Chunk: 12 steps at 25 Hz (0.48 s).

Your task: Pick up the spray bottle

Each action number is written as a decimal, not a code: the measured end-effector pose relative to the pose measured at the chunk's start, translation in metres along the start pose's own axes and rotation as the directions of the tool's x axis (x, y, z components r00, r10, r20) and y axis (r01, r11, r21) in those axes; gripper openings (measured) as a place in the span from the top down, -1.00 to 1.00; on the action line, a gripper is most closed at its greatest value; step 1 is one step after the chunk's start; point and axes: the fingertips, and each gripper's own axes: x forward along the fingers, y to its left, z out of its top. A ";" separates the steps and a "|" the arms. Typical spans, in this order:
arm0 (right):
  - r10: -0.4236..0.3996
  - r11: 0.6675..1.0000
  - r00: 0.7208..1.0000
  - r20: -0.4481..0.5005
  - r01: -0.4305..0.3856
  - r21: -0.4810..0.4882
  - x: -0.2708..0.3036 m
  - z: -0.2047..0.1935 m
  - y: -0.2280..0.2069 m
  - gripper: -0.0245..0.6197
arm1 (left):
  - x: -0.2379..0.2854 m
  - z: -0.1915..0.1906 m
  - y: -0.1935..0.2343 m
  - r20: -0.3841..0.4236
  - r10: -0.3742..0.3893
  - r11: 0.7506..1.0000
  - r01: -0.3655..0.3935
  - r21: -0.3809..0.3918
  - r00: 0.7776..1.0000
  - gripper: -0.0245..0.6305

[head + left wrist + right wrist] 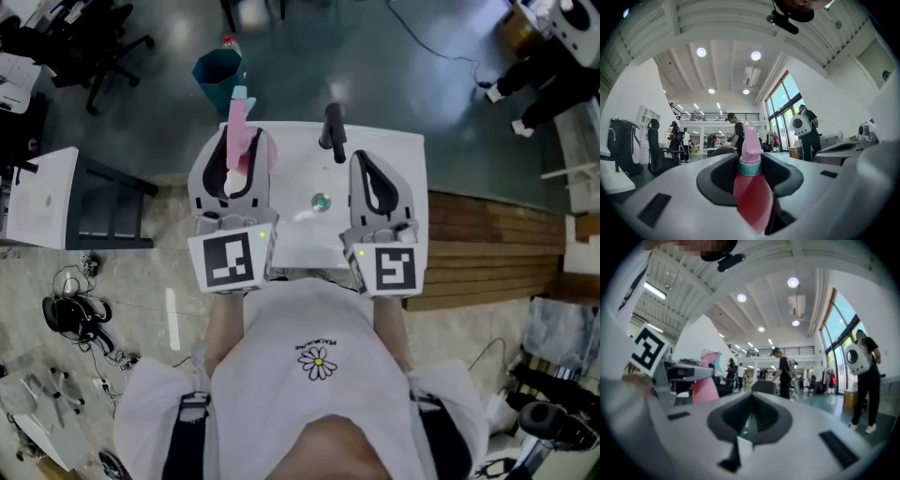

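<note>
Left gripper, jaws clamped on upright bottle, held over table; right gripper closed, empty; hazard: smooth tapering body may slip or tilt from the one-handed pinch and drop onto table.

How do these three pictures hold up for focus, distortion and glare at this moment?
Head view: sharp and evenly lit, with a faint sheen on the white surface. Left gripper view: strong fisheye bending and dark corners; the spray bottle between the jaws is soft, while the hall behind is sharper. Right gripper view: the same bending, the near jaws blurred, the ceiling lamps blown out, and a mosaic patch at the top.
</note>
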 end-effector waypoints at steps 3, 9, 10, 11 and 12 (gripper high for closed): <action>0.005 1.000 1.000 0.009 -0.005 -0.004 0.001 0.005 0.000 0.83 | -0.007 0.007 -0.001 0.014 0.005 1.000 -0.005 0.018 1.000 0.42; 0.025 0.998 1.000 0.015 -0.024 -0.049 0.003 0.011 0.005 0.83 | -0.011 0.009 -0.006 0.021 0.008 1.000 -0.008 0.010 1.000 0.42; 0.025 0.998 1.000 0.010 -0.025 -0.052 0.002 0.011 0.006 0.83 | -0.012 0.008 -0.006 0.018 0.007 1.000 -0.007 0.010 1.000 0.42; 0.025 0.998 1.000 0.007 -0.025 -0.055 0.002 0.011 0.006 0.83 | -0.013 0.008 -0.006 0.017 0.007 1.000 -0.007 0.007 1.000 0.42; 0.025 0.998 1.000 0.009 -0.024 -0.059 0.002 0.011 0.006 0.83 | -0.013 0.009 -0.005 0.019 0.007 1.000 -0.007 -0.001 1.000 0.42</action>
